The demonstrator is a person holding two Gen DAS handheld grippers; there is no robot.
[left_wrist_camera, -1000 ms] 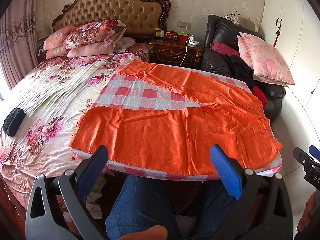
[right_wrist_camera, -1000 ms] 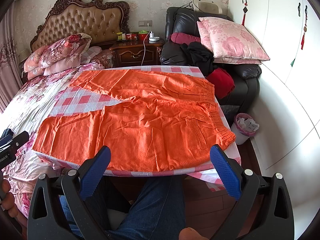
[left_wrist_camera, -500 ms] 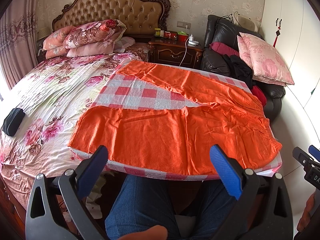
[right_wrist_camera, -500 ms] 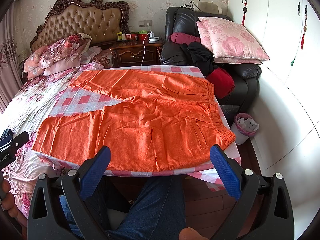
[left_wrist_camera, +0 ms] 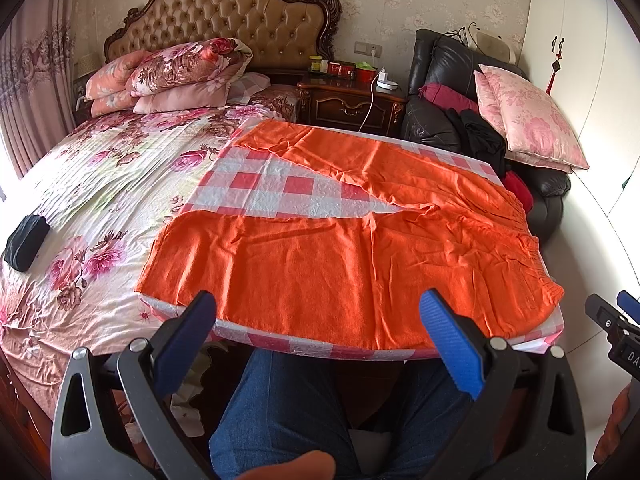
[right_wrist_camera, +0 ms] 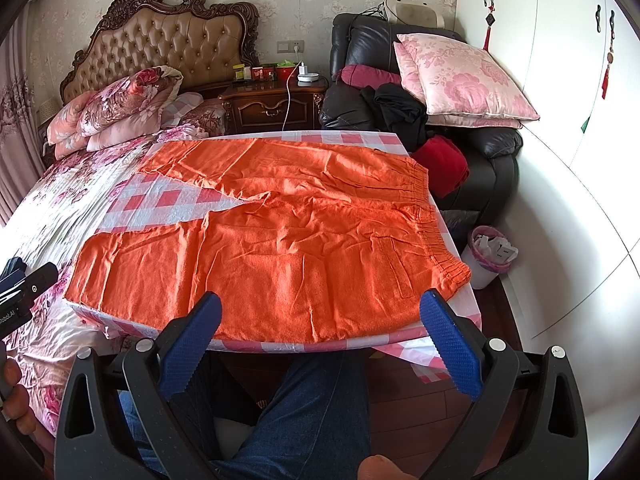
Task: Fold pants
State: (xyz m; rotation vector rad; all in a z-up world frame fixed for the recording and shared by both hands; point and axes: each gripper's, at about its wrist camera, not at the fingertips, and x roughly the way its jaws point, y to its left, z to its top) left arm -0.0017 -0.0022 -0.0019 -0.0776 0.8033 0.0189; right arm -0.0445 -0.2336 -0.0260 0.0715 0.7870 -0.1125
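While pants (left_wrist_camera: 344, 264) lie flat (unfolded) | left gripper (left_wrist_camera: 320, 336) agape | right gripper (right_wrist_camera: 320, 332) agape

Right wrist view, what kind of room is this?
Most likely a home bedroom: a bed with a tufted headboard, floral pillows and a wooden nightstand. The orange pants lie spread on a checkered table.

Red-and-white checked cloth (left_wrist_camera: 256, 184) spread over the desk. Floral-quilted bed (left_wrist_camera: 100, 184) against its left edge, tufted tan headboard (left_wrist_camera: 224, 12) behind. Dark carved wooden nightstand (right_wrist_camera: 272, 104) past the far edge. Black leather armchair (right_wrist_camera: 492, 160) off the far right corner, bearing pink floral cushion (right_wrist_camera: 460, 76).
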